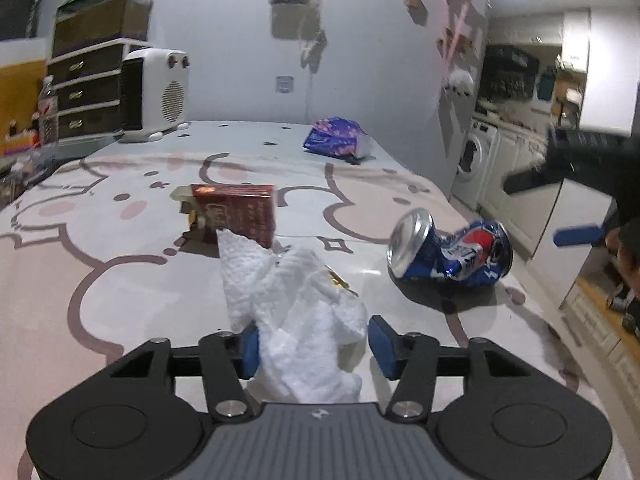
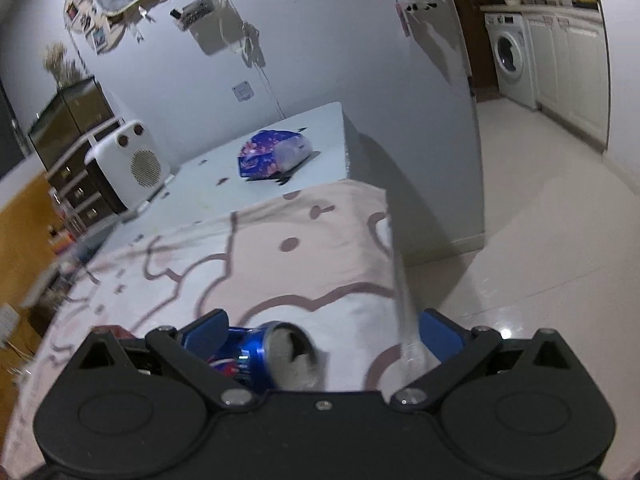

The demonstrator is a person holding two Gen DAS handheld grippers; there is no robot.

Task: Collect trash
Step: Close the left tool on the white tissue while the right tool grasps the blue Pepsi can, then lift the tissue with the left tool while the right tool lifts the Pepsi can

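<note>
Barely started: left gripper (image 1: 312, 340) released around tissue (image 1: 296, 312), right gripper (image 2: 320, 332) spread over can (image 2: 256, 354); red box (image 1: 236, 212) uncollected on surface (image 1: 100, 240).

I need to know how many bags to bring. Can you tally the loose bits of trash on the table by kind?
Crumpled white paper towel: 1
Crushed blue soda can: 1
Red carton: 1
Purple printed wrapper: 1
Small gold scrap by the towel: 1
Total: 5
</note>
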